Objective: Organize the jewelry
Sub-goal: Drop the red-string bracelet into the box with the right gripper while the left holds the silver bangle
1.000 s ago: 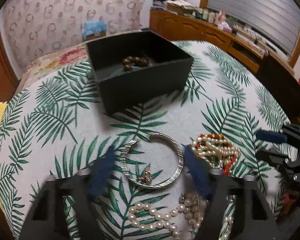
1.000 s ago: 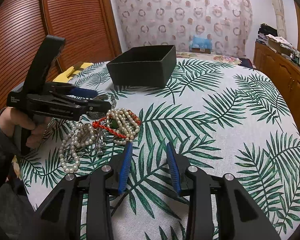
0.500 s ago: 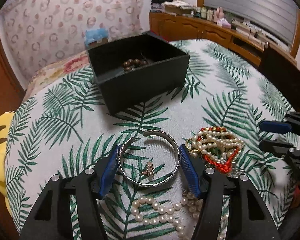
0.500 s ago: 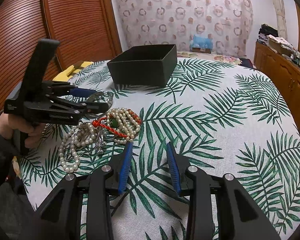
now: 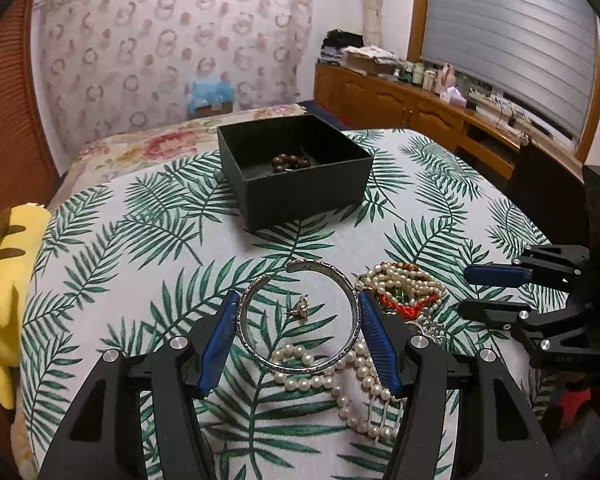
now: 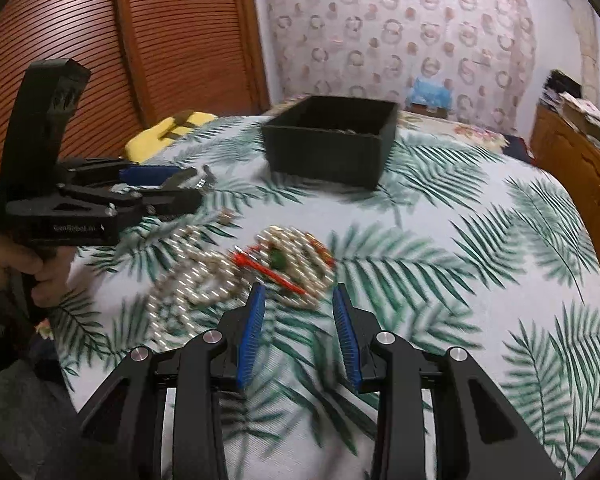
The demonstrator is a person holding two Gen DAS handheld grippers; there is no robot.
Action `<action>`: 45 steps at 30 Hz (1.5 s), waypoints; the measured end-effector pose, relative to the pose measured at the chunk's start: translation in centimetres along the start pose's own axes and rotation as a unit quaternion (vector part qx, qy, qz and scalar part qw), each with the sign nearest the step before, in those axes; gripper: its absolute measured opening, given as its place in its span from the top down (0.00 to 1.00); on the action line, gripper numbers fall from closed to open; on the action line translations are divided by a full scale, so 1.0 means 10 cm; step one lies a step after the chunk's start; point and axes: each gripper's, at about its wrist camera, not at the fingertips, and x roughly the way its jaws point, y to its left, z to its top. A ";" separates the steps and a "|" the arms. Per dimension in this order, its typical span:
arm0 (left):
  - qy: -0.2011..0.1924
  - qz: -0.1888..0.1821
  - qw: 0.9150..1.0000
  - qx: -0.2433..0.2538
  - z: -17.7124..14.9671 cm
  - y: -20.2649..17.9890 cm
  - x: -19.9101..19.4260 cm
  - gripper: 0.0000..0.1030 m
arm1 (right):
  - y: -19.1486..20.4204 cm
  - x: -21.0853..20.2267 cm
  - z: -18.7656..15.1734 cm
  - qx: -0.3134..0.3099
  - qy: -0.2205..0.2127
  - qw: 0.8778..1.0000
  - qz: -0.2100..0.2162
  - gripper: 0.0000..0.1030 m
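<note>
- Our left gripper (image 5: 296,314) had its two fingers pressed on the sides of the silver bangle (image 5: 298,364), one finger on each side, so it was clamped on the bangle
- The bangle sat right between the blue pads (image 5: 220,340), and in the right wrist view it looked lifted a little off the table (image 5: 140,248)
- The gap in the bangle pointed away from us, toward the black box (image 5: 300,196)
- The box was straight ahead of the left gripper, well apart from it, so we think the next move was a carry forward and a drop in the box
- Our left gripper was the one nearer the box
- Our right gripper (image 6: 298,320) was empty with its fingers apart, and it hung just beside the bead pile (image 6: 296,256)
- We counted one bangle, one box, and one small earring (image 5: 299,307) lying inside the ring of the bangle
- We saw one dark bead bracelet (image 5: 290,161) already in the box
- One long pearl string (image 5: 340,380) lay under the bangle, touching it
- One bunch of pearls with red cord (image 5: 408,292) lay to the right, and we could not count the strands in it
- The pearl string might get dragged along, we think
</note>
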 end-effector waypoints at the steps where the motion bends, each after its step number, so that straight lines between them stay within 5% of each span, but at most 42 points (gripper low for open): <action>1: -0.002 0.001 1.000 -0.002 0.00 0.01 -0.02 0.44 | 0.04 0.02 0.04 -0.006 0.000 1.000 0.003 0.63; 11: -0.007 -0.001 1.000 -0.019 -0.05 0.11 -0.05 0.44 | 0.33 0.32 0.25 -0.061 0.031 0.997 0.023 0.72; 18: -0.008 -0.002 1.000 -0.018 -0.07 0.11 -0.05 0.44 | 0.28 0.29 0.26 -0.074 0.034 0.997 0.016 0.94; 45: -0.017 -0.007 1.000 -0.016 -0.03 0.05 -0.12 0.44 | 0.17 -0.65 0.96 -0.072 -0.091 0.993 0.034 0.94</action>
